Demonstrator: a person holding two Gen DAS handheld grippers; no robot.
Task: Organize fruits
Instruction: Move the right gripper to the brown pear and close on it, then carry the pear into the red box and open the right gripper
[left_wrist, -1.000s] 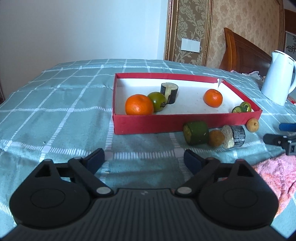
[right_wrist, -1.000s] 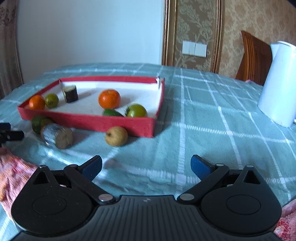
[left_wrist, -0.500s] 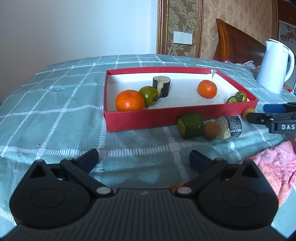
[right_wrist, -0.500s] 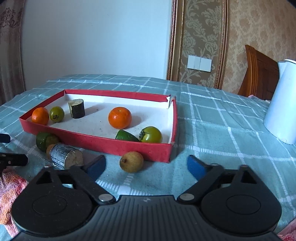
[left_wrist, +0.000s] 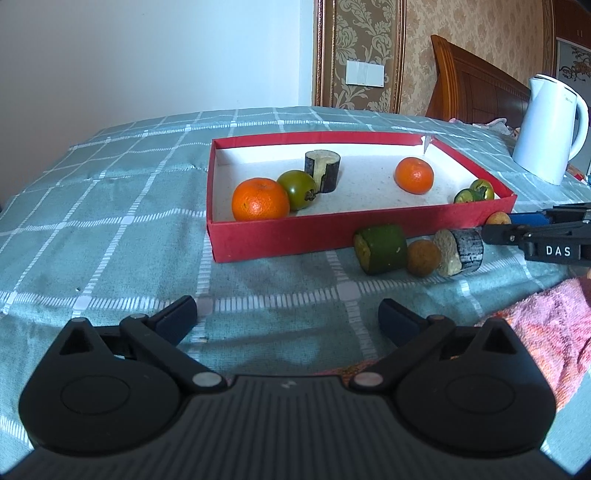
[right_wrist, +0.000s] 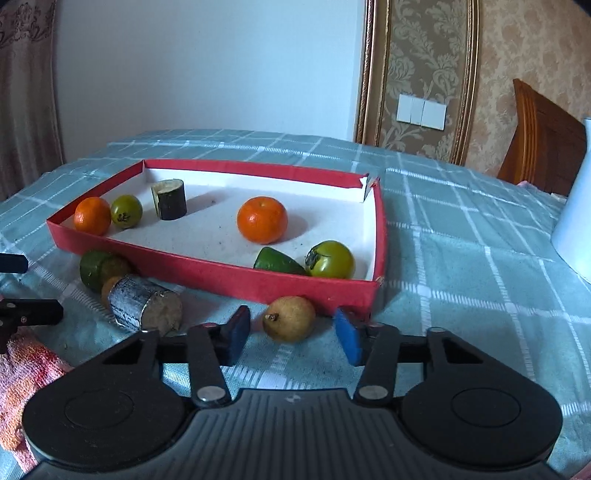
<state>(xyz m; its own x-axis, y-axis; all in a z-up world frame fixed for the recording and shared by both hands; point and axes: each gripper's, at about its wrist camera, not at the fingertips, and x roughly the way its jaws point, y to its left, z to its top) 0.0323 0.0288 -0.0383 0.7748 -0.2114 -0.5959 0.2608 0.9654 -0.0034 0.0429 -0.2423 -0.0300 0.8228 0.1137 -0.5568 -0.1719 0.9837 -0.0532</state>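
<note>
Right gripper (right_wrist: 291, 338) low centre of frame, fingers spread either side of pear (right_wrist: 290, 318), not touching: lined up to grab. Pear outside tray (right_wrist: 229, 275), against its near wall. Left gripper (left_wrist: 286, 319) bottom centre, spread, empty, waiting short of cylinders

Both wrist views face the red tray (left_wrist: 295, 240) (right_wrist: 229, 273) low, nearby.
</note>
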